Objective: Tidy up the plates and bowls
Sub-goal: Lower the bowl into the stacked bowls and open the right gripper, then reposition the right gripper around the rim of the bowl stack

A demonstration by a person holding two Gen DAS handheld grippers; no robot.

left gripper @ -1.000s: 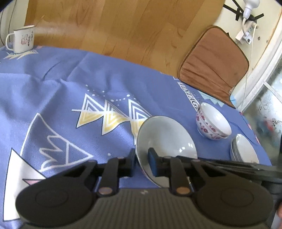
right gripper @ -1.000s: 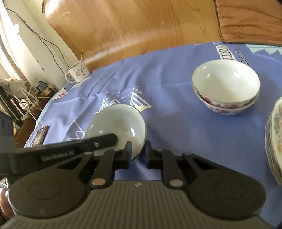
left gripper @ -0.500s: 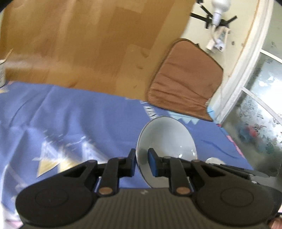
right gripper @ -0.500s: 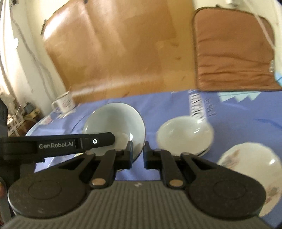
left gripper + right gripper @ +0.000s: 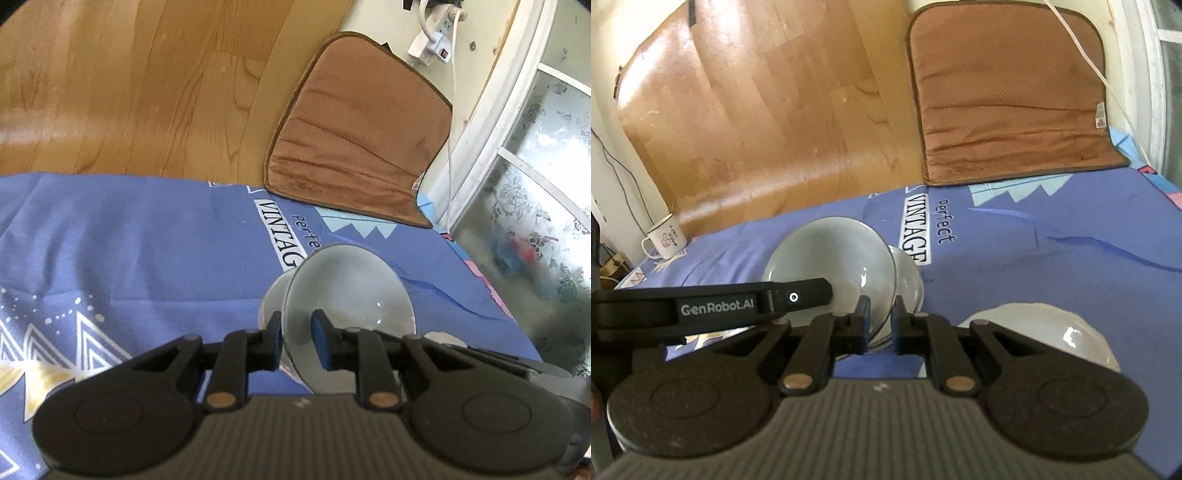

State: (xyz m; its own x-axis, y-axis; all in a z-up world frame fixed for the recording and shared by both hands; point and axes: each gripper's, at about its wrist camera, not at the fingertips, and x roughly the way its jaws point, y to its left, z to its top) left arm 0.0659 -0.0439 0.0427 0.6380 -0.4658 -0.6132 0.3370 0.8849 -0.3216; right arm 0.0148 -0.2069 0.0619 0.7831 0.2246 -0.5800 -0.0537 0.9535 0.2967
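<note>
Blue patterned tablecloth (image 5: 147,240) fills the scene. Both the left gripper (image 5: 297,341) and right gripper (image 5: 878,323) are clenched on opposite rims of a pale grey glazed bowl (image 5: 351,306), held tilted above the cloth. Near right sits the white bowl stack (image 5: 1034,328); level the bowl before lowering it there.

The left tool (image 5: 297,341) points forward and downward, its two black fingers nearly closed, blue pads pinching the rim of a pale bowl (image 5: 354,295) that is held tipped on edge. The right tool (image 5: 877,325) points the same way, its fingers drawn close together and clamped on the opposite rim of that same bowl. In the right wrist view the left tool's black body reaches in from the left side, level with the bowl.
</note>
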